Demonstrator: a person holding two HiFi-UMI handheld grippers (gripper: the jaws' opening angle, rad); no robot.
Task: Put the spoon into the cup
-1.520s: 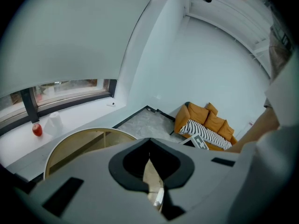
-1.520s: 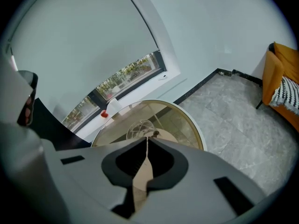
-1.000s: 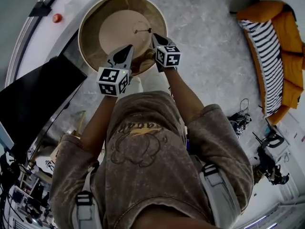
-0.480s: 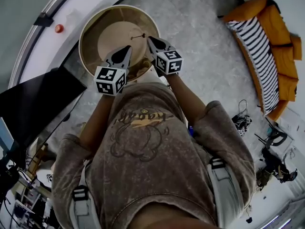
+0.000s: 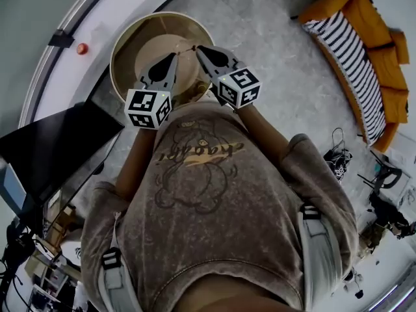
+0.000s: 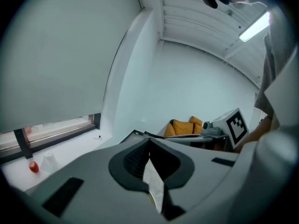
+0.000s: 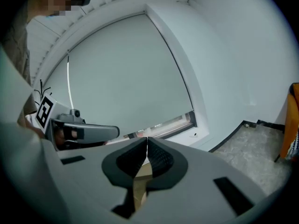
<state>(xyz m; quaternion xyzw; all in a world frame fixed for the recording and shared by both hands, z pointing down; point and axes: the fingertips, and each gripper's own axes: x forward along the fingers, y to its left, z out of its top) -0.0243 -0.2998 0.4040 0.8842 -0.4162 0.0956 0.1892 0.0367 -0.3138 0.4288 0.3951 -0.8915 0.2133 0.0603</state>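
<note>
Both grippers are held up in front of the person's chest, high above a round beige table (image 5: 133, 44). My left gripper (image 5: 173, 56) has its jaws together with nothing between them; its own view looks at a pale wall and ceiling past its shut tips (image 6: 149, 143). My right gripper (image 5: 198, 48) is also shut and empty, and its tips (image 7: 147, 140) meet in front of a window blind. A small dark thing (image 5: 190, 46) lies on the table top by the right tip, too small to name. I cannot make out a spoon or a cup.
An orange sofa with a striped blanket (image 5: 361, 51) stands at the right on the grey floor. A black screen (image 5: 52, 148) is at the left. A red knob (image 5: 82, 48) sits on the white window sill (image 6: 70, 146). Cluttered gear lies at both lower corners.
Both grippers have risen toward the head camera and look larger, the right one more. Their tips now lie over the table's near part. Both stayed shut.
</note>
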